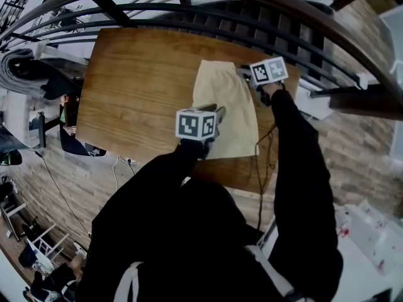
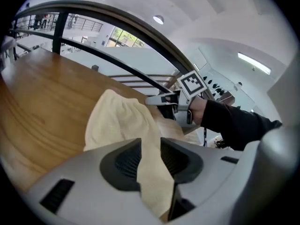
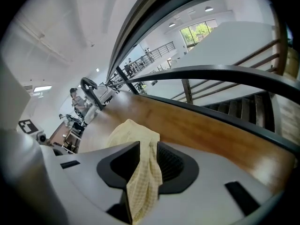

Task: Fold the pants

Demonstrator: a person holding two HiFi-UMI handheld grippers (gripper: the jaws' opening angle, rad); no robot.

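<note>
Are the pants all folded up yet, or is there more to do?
About halfway, I think. The pale yellow cloth pants already look folded lengthwise into one narrow strip on the brown wooden table. The left gripper and right gripper each have one end between open jaws. Folding the strip shorter is probably left.

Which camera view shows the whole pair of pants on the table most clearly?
The head view: the cream pants lie spread on the wooden table, most edges visible. The left gripper view shows one end plus a strip between the jaws; the right gripper view shows only a bunched part between the jaws.
</note>
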